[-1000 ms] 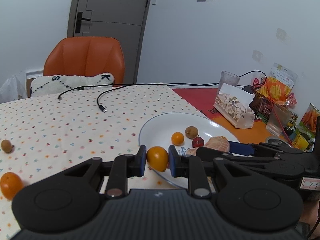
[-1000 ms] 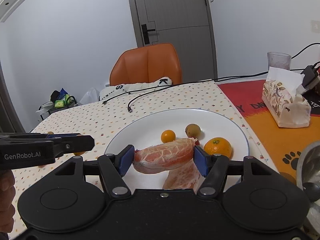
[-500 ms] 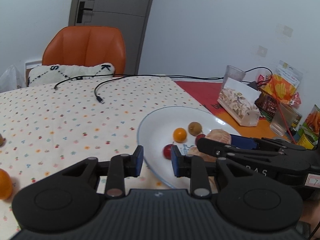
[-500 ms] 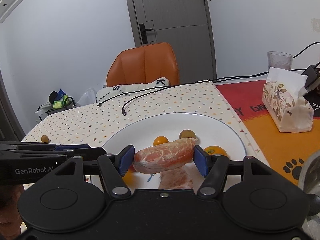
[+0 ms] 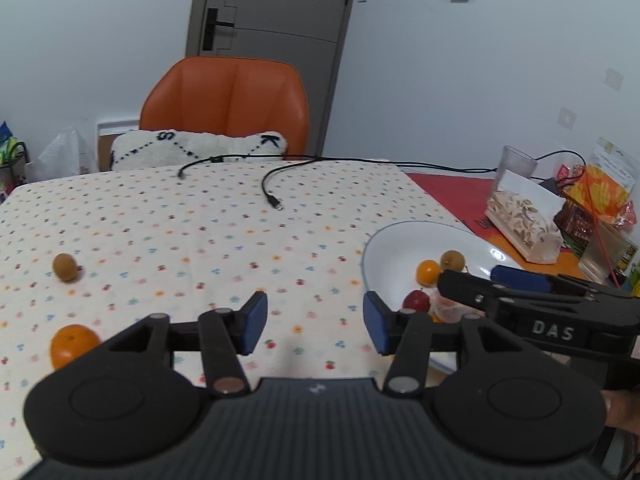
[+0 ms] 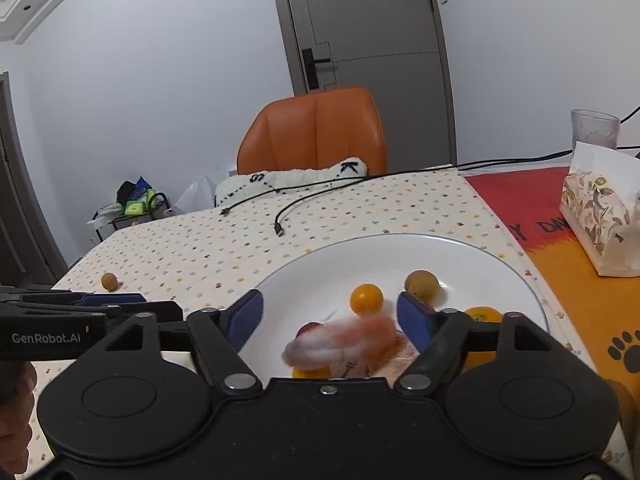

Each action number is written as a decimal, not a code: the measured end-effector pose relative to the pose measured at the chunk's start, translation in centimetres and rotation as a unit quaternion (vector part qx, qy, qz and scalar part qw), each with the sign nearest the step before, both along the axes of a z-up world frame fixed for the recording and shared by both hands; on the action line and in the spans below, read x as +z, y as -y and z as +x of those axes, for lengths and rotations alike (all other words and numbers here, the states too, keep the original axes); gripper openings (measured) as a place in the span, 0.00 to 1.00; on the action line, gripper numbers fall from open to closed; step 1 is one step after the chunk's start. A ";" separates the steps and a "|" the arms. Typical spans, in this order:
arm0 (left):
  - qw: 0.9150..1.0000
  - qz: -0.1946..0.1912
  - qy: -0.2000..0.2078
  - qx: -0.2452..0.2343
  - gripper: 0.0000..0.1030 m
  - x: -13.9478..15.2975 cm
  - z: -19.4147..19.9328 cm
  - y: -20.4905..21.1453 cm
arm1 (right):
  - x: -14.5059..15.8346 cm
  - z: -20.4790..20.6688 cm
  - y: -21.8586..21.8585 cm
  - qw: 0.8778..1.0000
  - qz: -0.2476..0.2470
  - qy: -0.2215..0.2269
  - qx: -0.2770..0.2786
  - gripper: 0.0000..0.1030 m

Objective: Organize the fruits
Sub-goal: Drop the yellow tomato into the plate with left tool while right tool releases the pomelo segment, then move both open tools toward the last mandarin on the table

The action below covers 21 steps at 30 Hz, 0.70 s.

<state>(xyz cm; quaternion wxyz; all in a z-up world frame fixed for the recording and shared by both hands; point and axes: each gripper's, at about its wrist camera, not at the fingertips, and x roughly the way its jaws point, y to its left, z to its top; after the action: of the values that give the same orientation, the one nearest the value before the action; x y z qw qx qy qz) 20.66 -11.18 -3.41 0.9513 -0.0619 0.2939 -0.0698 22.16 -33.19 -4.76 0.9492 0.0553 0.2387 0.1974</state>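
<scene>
A: Item, right gripper (image 6: 330,314): jaws just opening, wide, pink peeled pomelo segment (image 6: 340,344) loose between them, blurred, over the round white ceramic plate (image 6: 500,264).

B: Left gripper (image 5: 311,324): jaws just opening, empty, left of the plate. Step: depositing. Likely next: the round orange mandarin (image 5: 74,345), far left.

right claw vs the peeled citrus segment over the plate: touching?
Apart. In the right wrist view the right claw has just been opening; its blue pads stand clear on both sides of the blurred peeled citrus segment, over the white plate.
</scene>
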 end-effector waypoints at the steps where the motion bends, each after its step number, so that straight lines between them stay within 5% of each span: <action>1: 1.000 0.000 0.000 0.002 0.52 0.0 -0.1 -0.1 | 0.0 -0.1 0.0 1.000 0.001 0.001 0.000 0.78; 13: 0.999 0.009 0.010 0.032 0.76 0.2 -2.1 -2.1 | -0.1 -2.0 0.6 1.000 0.007 -0.012 -0.003 0.78; 21: 0.998 0.022 0.014 0.052 0.84 0.3 -3.8 -3.6 | 0.2 -3.1 -0.3 1.000 0.015 -0.012 0.011 0.86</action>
<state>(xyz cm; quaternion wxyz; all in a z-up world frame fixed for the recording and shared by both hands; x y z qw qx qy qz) 16.88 -7.55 -3.13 0.9587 -0.0548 0.2787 -0.0146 19.06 -32.85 -4.57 0.9433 0.0689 0.2474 0.2102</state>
